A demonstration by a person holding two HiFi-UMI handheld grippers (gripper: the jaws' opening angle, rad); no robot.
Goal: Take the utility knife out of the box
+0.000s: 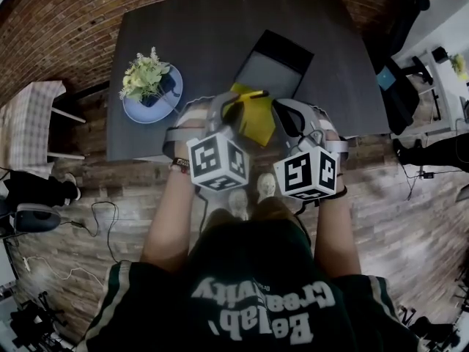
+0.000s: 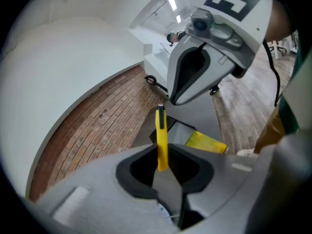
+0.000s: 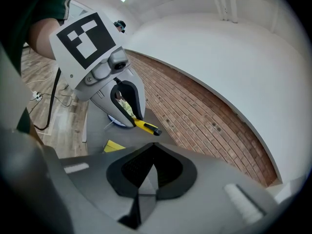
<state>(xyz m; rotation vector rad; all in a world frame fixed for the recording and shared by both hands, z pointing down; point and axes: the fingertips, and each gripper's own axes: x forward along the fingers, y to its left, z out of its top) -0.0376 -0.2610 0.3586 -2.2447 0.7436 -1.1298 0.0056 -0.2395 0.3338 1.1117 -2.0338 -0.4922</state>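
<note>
A yellow utility knife (image 2: pixel 161 135) with a black slider stands up out of my left gripper (image 2: pixel 163 150), whose jaws are shut on its lower end. In the head view the knife (image 1: pixel 248 94) is held just above the table's near edge, in front of the open black box (image 1: pixel 270 64) with its grey inside. A flat yellow package (image 1: pixel 258 122) lies between the box and the grippers. My right gripper (image 3: pixel 152 147) hovers beside the left one with its jaws together and nothing in them. From the right gripper view the knife (image 3: pixel 144 126) sticks out of the left gripper (image 3: pixel 127 108).
A blue plate (image 1: pixel 143 111) with a small potted plant (image 1: pixel 145 75) stands at the left of the dark table (image 1: pixel 183 35). A brick floor strip and a white wall lie beyond. A chair (image 1: pixel 33 127) stands at the left, and cables run over the wooden floor.
</note>
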